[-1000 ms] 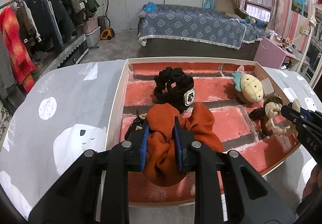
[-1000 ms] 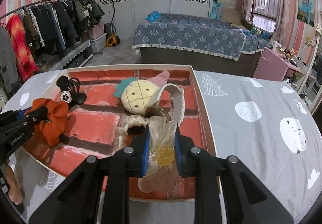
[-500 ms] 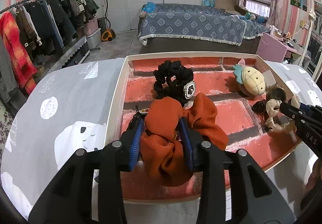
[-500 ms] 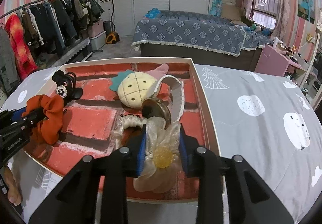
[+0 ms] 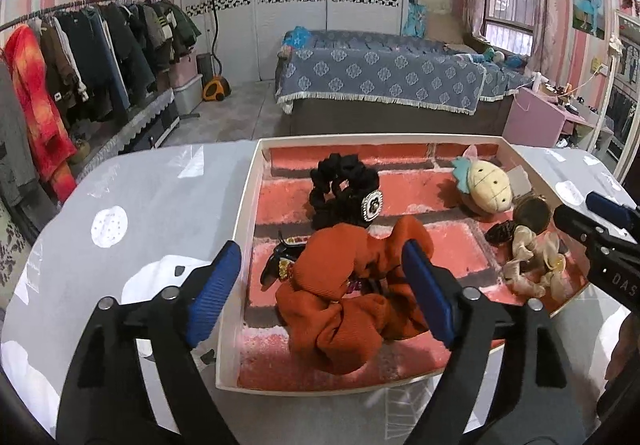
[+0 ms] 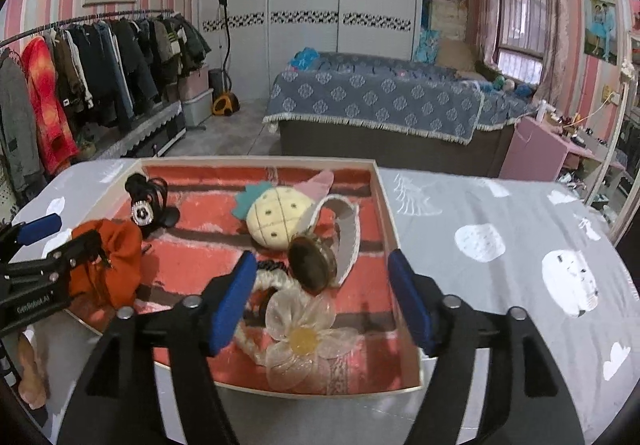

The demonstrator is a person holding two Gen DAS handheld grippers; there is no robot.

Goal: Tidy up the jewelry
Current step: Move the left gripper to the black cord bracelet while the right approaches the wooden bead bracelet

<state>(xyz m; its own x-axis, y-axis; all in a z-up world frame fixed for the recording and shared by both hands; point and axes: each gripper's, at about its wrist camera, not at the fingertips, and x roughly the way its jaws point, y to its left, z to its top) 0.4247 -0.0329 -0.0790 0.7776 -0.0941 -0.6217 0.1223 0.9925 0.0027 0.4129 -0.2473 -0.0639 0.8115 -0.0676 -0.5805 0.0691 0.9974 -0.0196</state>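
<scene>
A shallow white-rimmed tray (image 5: 245, 221) (image 6: 387, 209) with a red brick-pattern lining holds the hair pieces. An orange scrunchie (image 5: 348, 297) (image 6: 116, 257) lies in its near left part. My left gripper (image 5: 322, 285) stands over it, jaws opening, the blue pads clear of the cloth. A sheer cream flower hair tie (image 6: 306, 337) (image 5: 534, 265) lies near the front right. My right gripper (image 6: 324, 297) is above it, jaws opening, with the pads apart from it.
Also in the tray: a black scrunchie (image 5: 344, 185) with a jewelled charm, a pineapple plush (image 6: 276, 215), a brown oval clip (image 6: 312, 265), a dark claw clip (image 5: 280, 261). The tray sits on a grey printed tablecloth (image 6: 500, 245). A bed and a clothes rack stand behind.
Both grippers went from shut to open. The orange scrunchie dropped out of the left jaws and the flower hair tie out of the right; both now lie loose in the tray.
</scene>
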